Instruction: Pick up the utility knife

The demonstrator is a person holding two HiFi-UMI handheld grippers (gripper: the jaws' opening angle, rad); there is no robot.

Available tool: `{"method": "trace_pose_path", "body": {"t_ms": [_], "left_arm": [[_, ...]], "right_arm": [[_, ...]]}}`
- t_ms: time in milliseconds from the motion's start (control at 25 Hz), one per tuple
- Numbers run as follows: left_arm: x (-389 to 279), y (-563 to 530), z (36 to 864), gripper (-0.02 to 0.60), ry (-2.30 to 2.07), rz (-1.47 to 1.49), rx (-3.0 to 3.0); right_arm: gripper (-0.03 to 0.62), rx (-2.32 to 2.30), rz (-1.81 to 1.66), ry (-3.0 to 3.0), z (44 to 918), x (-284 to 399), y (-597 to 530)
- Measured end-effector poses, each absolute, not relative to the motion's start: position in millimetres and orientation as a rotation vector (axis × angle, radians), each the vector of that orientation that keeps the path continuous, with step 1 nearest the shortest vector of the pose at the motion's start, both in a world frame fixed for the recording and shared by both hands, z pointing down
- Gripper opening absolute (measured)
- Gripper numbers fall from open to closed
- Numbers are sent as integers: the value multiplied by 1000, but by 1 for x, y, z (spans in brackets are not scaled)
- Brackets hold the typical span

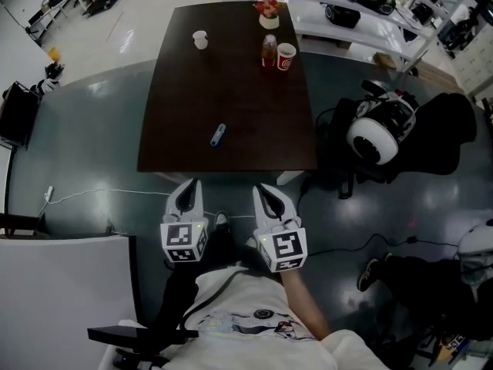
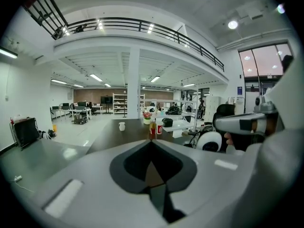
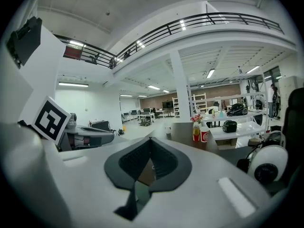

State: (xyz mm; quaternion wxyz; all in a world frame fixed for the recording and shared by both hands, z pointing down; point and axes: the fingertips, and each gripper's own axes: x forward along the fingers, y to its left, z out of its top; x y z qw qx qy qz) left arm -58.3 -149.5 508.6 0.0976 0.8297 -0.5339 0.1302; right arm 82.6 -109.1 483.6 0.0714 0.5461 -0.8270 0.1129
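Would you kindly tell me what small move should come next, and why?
Probably reach the left gripper forward over the dark brown table: the small blue utility knife lies near its front edge, ahead of that shut gripper, untouched.

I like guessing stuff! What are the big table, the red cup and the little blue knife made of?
Table: probably wood or laminate, dark brown, smooth with a faint sheen. Red cup: likely paper, matte, with a white rim. Utility knife: blue handle looks plastic, too small to be sure.
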Motion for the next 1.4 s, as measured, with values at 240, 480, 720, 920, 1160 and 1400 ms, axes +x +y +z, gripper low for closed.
{"method": "trace_pose_path", "body": {"t_ms": [240,480,720,920,1160,1400], "left_arm": [[-49,-193,514,-2,-1528,372,2477],[-47,-254,505,-2,-1479,339,2510],[-58,-301,526,-2,-1389,367,2465],[-60,-318,559,-2,-1271,431,2415],[-62,-331,592,-2,-1176,473,2356],[-47,-344,627,-2,-1135,538,2305]], "right_arm": [[2,1675,345,-2439,489,92,-145],[2,1712,309,-2423,475,89,-201],[2,1733,313,-2405,475,79,-256],[2,1697,400,-2333,500,68,-280],[2,1662,502,-2273,525,62,-290],[2,1622,643,-2241,568,75,-303]]}}
